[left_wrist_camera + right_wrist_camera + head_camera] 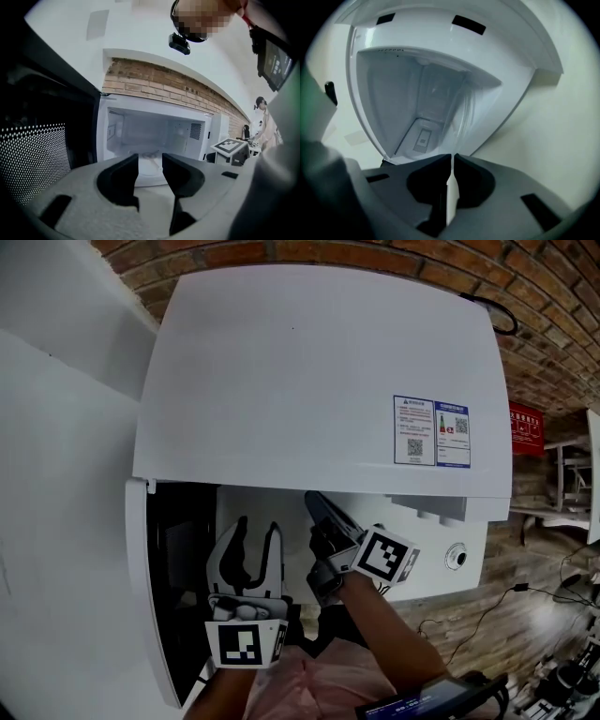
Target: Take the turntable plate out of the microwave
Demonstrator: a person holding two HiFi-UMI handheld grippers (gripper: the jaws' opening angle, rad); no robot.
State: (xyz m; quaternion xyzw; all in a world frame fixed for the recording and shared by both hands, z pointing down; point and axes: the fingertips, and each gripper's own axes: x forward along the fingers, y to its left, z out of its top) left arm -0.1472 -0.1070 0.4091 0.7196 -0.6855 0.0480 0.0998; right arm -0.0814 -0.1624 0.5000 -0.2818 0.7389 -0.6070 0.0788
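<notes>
The white microwave stands with its door swung open to the left. My right gripper reaches into the cavity mouth. In the right gripper view the right gripper is shut on the rim of the glass turntable plate, which shows edge-on as a thin pale strip between the pads. My left gripper hangs open in front of the cavity, holding nothing. Through the left gripper the plate shows on the cavity floor, apart from its fingers.
The open door's perforated window is close on the left. A brick wall runs behind the microwave. A control knob sits on the front panel at right. Cables lie on the wooden floor to the right.
</notes>
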